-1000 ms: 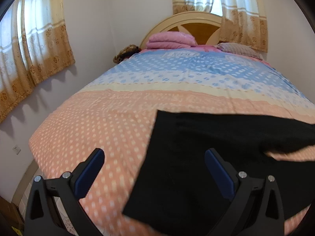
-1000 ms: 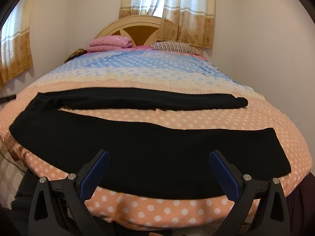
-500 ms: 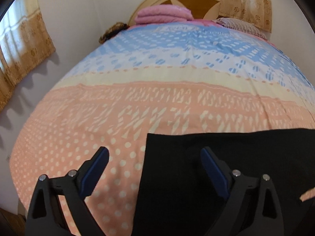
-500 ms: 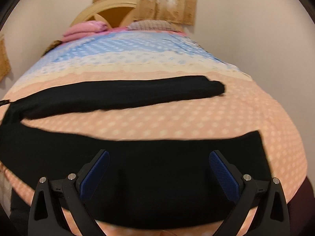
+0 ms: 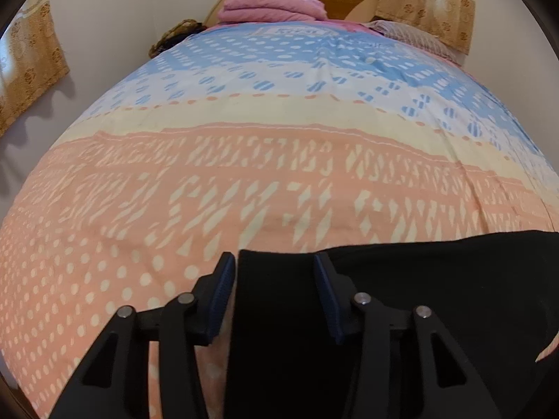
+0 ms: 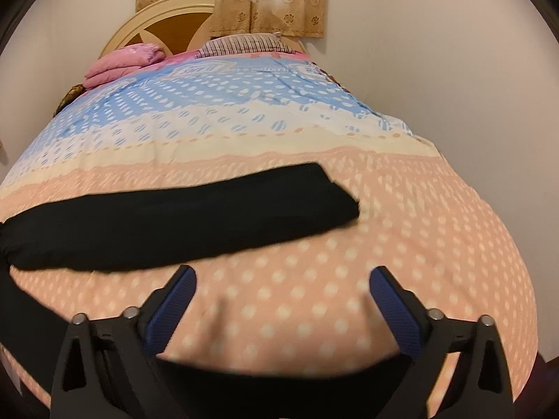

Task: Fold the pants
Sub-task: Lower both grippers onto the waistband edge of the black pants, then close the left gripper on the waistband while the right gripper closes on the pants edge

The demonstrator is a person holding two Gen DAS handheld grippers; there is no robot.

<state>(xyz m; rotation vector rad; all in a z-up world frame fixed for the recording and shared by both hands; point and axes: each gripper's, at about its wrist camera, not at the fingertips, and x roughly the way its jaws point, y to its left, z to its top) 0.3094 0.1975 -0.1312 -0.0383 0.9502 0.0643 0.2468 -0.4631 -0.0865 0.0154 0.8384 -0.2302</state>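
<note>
Black pants lie flat on the patterned bedspread. My left gripper sits low over their near left corner. Its jaws are closing, and that corner stands between the blue pads with no firm pinch visible. In the right wrist view the far leg stretches across the bed and ends at mid-right. The near leg shows as a dark band beneath my right gripper. This gripper's jaws are wide and closing, with only bedspread between the fingertips.
A folded pink blanket and a striped pillow lie at the wooden headboard. Curtains hang behind it. A wall runs close along the bed's right side. The bed's left edge drops off.
My left gripper came down onto the pants' corner and its jaws narrowed around it. My right gripper slid right along the near leg, which now lies under it, and its jaws narrowed slightly.
</note>
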